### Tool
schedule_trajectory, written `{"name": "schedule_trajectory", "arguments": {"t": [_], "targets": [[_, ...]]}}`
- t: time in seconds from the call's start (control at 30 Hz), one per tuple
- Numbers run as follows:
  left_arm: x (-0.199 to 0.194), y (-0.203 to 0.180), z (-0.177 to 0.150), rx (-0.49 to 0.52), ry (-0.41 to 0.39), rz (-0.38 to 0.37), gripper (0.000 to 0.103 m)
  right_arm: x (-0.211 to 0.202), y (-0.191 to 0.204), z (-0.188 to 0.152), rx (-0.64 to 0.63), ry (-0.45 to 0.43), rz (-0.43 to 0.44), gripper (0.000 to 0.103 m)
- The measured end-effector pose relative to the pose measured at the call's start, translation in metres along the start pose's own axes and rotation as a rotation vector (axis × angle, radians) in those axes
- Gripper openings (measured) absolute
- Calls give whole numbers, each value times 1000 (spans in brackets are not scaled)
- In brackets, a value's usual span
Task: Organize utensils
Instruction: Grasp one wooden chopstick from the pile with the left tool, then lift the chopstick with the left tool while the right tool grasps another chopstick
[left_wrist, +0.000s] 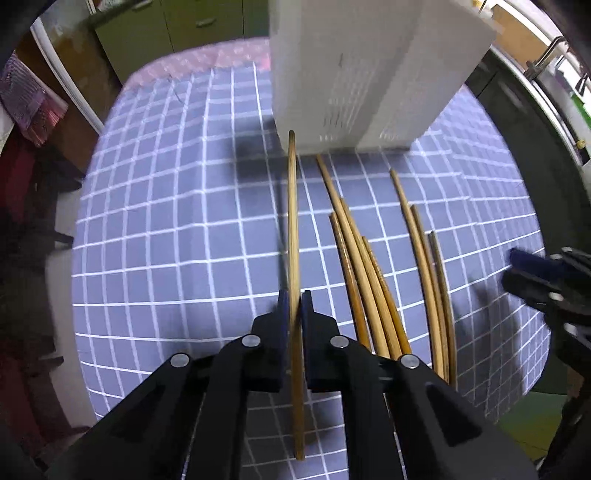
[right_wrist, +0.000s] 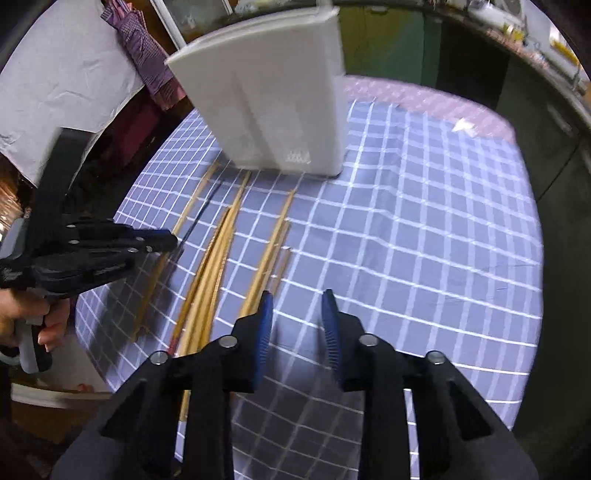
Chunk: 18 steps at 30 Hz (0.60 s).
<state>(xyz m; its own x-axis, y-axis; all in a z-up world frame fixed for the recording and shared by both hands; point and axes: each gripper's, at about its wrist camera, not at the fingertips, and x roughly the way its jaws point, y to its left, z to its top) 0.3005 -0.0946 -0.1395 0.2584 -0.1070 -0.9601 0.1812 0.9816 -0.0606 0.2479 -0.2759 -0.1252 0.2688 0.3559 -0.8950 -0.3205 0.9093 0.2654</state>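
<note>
On the worktop (left_wrist: 155, 206), covered by a blue checked cloth, a white holder (left_wrist: 369, 74) stands upright at the far side with loose chopsticks (left_wrist: 354, 266) lying in two groups in front of it. My left gripper (left_wrist: 293, 306) has its jaws closed narrowly on one chopstick (left_wrist: 293, 206), held above the cloth and pointing at the holder's base. My right gripper (right_wrist: 297, 306) hovers with jaws wide and empty, just right of the loose chopsticks.
</note>
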Motion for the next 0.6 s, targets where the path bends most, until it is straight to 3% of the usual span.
{"name": "schedule_trajectory", "arguments": {"t": [0.27,0.6], "targets": [[-53,17,-25,11,-171,-22,7,35,2,7,52,104,35,18],[-86,26,-53,28,-285,-37,7,58,19,14,39,171,-44,14]]}}
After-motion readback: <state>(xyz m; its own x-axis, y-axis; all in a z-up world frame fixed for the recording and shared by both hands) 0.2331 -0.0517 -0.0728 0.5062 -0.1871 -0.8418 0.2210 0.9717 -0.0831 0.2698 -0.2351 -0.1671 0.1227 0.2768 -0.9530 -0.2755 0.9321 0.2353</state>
